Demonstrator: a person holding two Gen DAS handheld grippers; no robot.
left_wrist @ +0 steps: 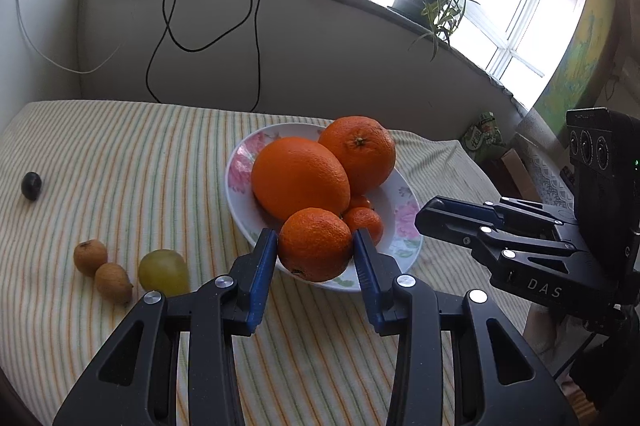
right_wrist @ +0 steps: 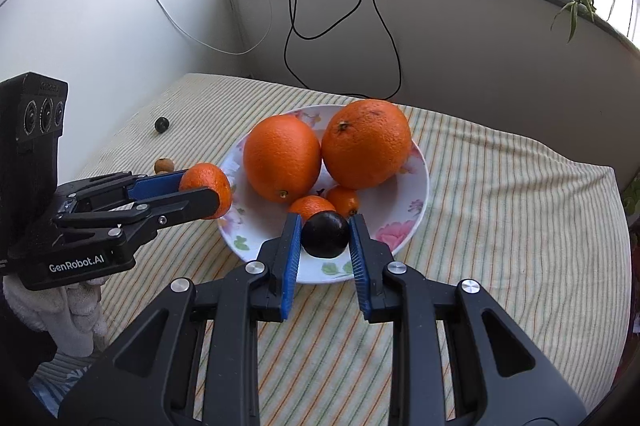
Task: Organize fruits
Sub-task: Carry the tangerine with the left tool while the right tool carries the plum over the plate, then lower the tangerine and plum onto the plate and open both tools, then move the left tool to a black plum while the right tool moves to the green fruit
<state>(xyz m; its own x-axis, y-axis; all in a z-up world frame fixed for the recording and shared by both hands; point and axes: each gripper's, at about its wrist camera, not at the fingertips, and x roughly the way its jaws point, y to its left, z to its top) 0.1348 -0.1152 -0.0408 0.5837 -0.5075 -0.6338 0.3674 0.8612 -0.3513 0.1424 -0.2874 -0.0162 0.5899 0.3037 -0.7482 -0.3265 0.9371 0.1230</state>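
Left hand-held gripper (left_wrist: 315, 256) clamped on a mandarin (left_wrist: 315, 244), held above the near rim of the floral plate (left_wrist: 400, 210). Right hand-held gripper (right_wrist: 325, 236) closed on a dark plum (right_wrist: 324, 234), also over the plate's near edge. Two large oranges (right_wrist: 281, 157) and small mandarins (right_wrist: 343, 201) already on the plate; green grape (left_wrist: 163, 272), two longans (left_wrist: 90, 257) and another dark fruit (left_wrist: 31, 185) on the striped tabletop (left_wrist: 120, 154).

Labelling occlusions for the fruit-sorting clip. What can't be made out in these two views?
- Right wrist view: green grape not visible; only part of the brown fruits shows behind the left gripper.
- Left wrist view: dark fruit held by the right gripper is hidden behind its jaws.
- Both views: small mandarins on the plate partly covered by the oranges and the held mandarin.
- Person: only a gloved hand, cut off at the edge.
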